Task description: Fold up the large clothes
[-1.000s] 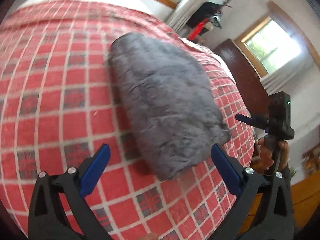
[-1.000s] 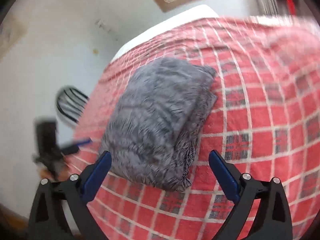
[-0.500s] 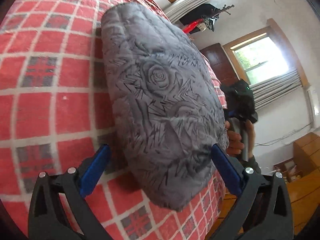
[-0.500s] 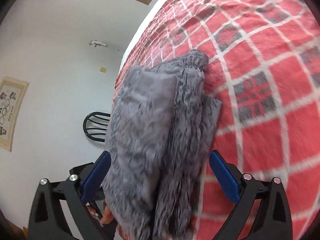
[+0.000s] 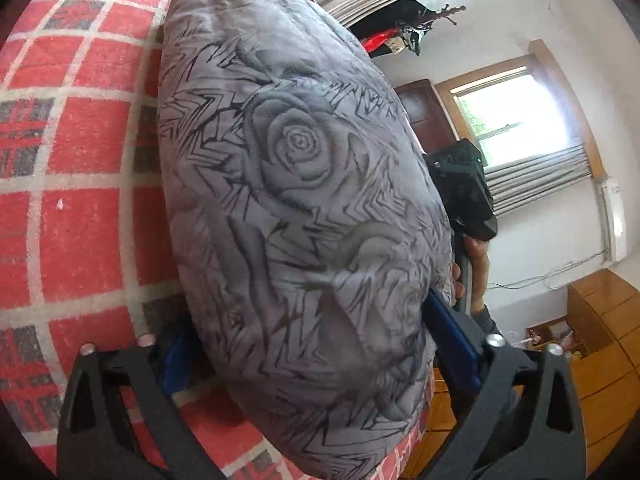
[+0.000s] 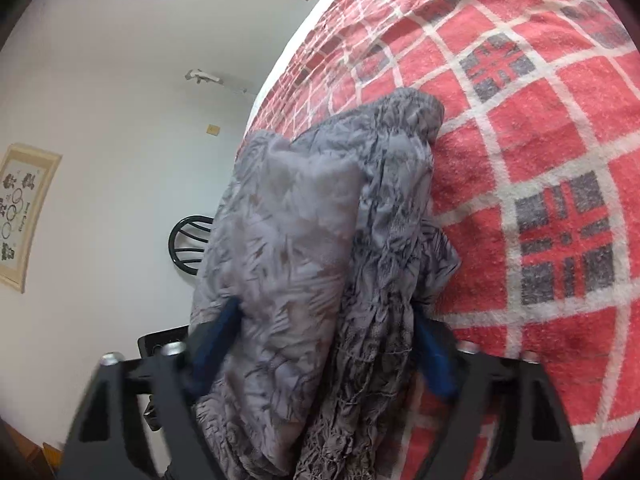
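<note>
1. Both grippers have closed in since a second ago: back then they hung wide open short of the bundle, now each one straddles an end of it.
2. Left gripper (image 5: 316, 352) has its blue pads pressed into the folded grey garment (image 5: 288, 208), so it's clamped on it. Right gripper (image 6: 324, 344) pinches the stacked layers at the other end (image 6: 320, 248).
3. Garment sits on the red plaid bedspread (image 5: 80, 152), near the bed's edge; the rose print faces the left camera.
4. Looks to me like folding is basically done and this is the pick-up or final tidy.
5. Next move probably needs both ends lifted together and level, or the loose layers on the right side could slide apart.
</note>
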Motion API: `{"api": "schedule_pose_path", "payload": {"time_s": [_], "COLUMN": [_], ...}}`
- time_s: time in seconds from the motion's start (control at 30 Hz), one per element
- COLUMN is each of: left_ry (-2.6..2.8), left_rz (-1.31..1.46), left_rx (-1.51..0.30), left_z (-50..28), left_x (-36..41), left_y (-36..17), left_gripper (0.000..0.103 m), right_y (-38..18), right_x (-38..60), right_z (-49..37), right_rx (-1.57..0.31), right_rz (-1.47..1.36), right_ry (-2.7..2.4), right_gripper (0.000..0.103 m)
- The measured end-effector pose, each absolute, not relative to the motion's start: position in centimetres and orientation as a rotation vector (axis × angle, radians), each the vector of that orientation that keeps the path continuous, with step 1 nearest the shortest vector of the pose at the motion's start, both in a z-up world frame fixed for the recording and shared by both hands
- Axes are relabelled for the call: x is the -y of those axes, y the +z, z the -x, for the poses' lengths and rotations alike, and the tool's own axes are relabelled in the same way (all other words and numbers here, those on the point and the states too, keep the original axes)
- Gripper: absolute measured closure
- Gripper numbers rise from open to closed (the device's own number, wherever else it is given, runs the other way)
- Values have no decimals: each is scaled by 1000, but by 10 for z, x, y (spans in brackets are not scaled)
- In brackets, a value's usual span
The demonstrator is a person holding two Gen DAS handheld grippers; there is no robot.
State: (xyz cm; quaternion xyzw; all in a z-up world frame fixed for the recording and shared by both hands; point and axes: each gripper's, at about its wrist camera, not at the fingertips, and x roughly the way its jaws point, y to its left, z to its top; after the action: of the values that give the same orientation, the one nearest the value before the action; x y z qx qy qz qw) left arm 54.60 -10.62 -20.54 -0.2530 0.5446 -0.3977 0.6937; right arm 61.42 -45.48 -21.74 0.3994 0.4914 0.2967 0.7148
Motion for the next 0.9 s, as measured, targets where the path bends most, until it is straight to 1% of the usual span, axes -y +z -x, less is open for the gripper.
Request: {"api": "schedule_pose_path", "payload": {"time_s": [0.07,0.13,0.2,0.43,0.57,0.7,0.8,0.83,0.87,0.9], "left_ry": [-875,-872,-872,-895,-898,-875,-856,-846,-840,-830], "left_rz": [540,530,529,487,470,456,463,478,495,500], "left_rx": [-1216,-1224,-1231,-1222,-1211,-1212,-1206,-1202,-1208,-1227], "left_z": [-545,-544,-545,-536,-514,-472,-440,-433,-431,-431], "left_x": [108,107,105,93,71,39,15,8,5,4], "left_y": [-196,-192,-190,-177,-161,-156,-159,-165,-170,-179], "left_gripper": [23,27,30,36,37,36,35,32,26,22], "right_y": [-214,-210,-205,-188,-177,-171,-172,-176,-179,-182], "right_x": [453,449,445,434,409,371,348,340,335,329], "right_z": [-611,-609,-606,-572,-539,-498,-477,-474,-472,-473], "right_rx": [-1082,-1078,-1072,-1067,-1074,-1099,-1117,-1123,-1130,-1140], "right_rz": [-870,-858,-848,-812,-787,-743,-717,-709,-706,-674], "right_ry": [647,641,637,657,699,756,790,793,785,756], "right_gripper": [46,49,53,57,58,58,58,58,54,44]}}
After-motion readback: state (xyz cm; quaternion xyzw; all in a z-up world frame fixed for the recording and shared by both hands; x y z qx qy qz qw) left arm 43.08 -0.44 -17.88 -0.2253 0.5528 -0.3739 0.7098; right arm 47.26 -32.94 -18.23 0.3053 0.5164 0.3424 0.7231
